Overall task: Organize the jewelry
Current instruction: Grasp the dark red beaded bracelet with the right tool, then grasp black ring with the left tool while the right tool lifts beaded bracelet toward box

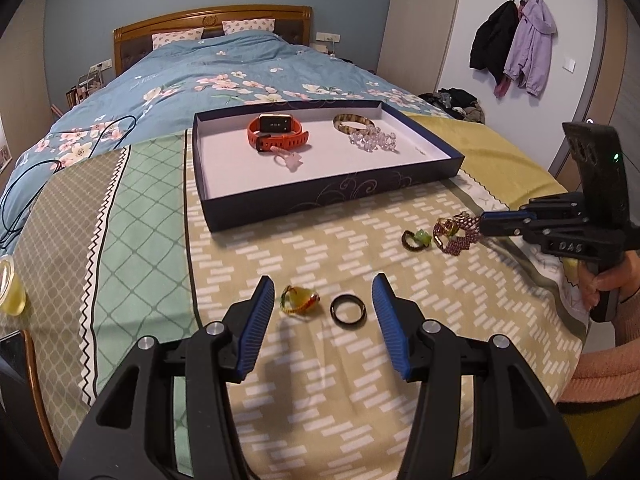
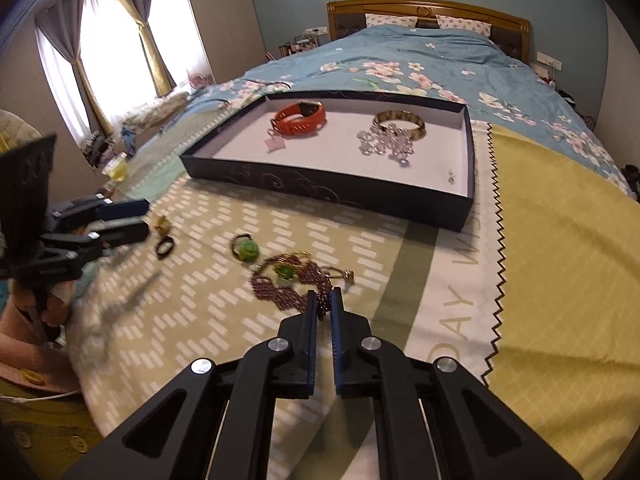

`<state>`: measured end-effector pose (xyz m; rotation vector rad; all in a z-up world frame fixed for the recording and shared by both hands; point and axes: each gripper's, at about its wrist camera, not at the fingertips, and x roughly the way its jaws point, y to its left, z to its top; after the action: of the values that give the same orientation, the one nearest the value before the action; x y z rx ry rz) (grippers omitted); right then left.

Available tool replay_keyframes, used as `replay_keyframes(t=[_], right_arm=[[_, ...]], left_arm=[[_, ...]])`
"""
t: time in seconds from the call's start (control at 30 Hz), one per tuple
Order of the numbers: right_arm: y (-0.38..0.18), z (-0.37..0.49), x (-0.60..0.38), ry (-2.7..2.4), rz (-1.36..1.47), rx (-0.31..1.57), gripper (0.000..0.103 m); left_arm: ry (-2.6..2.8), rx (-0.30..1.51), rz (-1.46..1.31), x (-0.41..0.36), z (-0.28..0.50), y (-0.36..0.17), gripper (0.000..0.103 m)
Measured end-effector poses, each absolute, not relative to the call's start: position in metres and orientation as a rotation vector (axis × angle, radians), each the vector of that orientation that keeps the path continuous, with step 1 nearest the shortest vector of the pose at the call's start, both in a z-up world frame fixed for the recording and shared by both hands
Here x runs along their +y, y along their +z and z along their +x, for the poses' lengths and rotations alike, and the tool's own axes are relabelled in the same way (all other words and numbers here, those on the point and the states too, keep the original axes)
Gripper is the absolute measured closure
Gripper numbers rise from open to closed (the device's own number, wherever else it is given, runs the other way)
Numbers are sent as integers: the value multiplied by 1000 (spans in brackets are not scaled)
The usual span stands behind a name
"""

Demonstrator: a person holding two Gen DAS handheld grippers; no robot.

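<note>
The right gripper has its fingers pinched on the purple bead bracelet. The left gripper has fingers half open, holding nothing, with the black ring between them and the box at twelve o'clock.

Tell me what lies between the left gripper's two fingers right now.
In the left wrist view, a black ring and a yellow-green beaded piece lie on the bedspread between the open left gripper fingers, untouched.

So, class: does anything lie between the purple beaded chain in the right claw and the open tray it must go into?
Nothing visible blocks it. The right claw is shut on the purple beaded chain, and only bare blanket lies between it and the tray's near wall, which it must be lifted over.
</note>
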<state>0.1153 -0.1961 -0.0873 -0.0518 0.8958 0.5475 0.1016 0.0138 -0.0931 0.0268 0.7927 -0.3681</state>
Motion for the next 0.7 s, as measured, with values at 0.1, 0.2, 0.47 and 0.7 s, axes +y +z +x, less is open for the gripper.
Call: replay_keyframes(t=[0.1,0.2,0.47,0.7], right_arm=[[-79,112,-197,573,-22,877,98],[-69,109,-196,600,-1,852,98],[-52,107,-194,622,20,801,98],[-44,107,-195,630,33,774,98]], left_arm=[[-364,800,33,15,99,-94,52],[-362,803,38,15,98,-95,53],[-381,802,45,10,96,-95,53],[-409,823,76,-2,92,-98,54]])
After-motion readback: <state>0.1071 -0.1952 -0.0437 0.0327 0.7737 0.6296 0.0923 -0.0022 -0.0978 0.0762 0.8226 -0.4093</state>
